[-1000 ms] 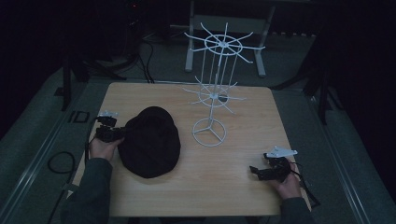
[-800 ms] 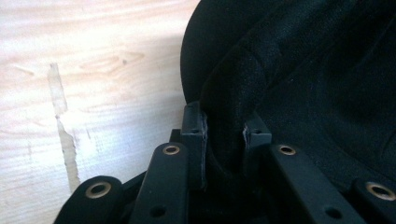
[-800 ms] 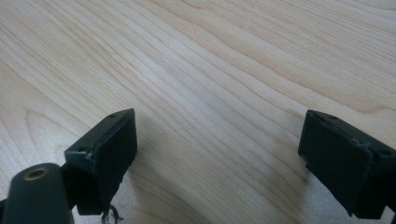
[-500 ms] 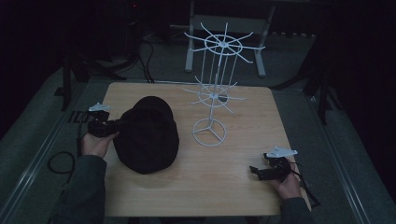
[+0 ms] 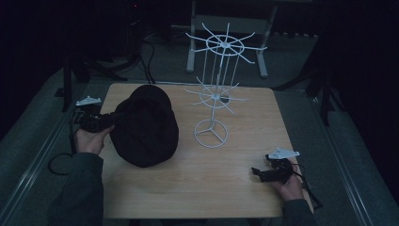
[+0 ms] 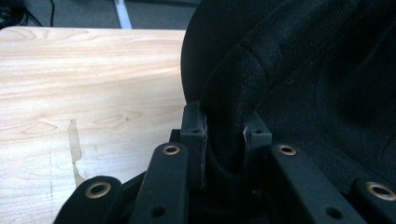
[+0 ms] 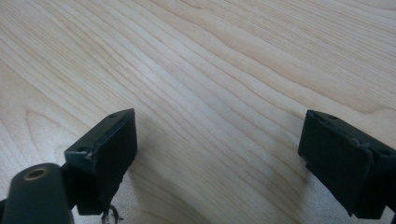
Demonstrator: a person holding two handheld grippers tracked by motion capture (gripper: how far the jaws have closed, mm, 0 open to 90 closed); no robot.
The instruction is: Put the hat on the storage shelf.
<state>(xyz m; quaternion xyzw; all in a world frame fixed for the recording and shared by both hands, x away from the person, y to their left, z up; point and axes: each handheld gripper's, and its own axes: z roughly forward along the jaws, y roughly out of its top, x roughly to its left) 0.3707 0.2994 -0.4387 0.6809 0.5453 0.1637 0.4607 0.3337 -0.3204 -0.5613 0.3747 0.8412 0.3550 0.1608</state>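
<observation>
We hold the black hat (image 5: 145, 125) by its edge at the left of the table (image 5: 226, 188).

Our left gripper (image 5: 96, 122) has its jaws clamped on a thick fold of the hat's rim, likely so we can lift it toward the white wire display stand (image 5: 214, 89) standing just beside it. Our right gripper (image 5: 268, 173) rests low near the table's right front corner, jaws spread wide over bare wood, holding nothing.

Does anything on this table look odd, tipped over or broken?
Nothing is broken or spilled. The white wire rack stands upright with bare hooks, while the black hat lies on the table, its edge pinched by the left hand-held gripper.
</observation>
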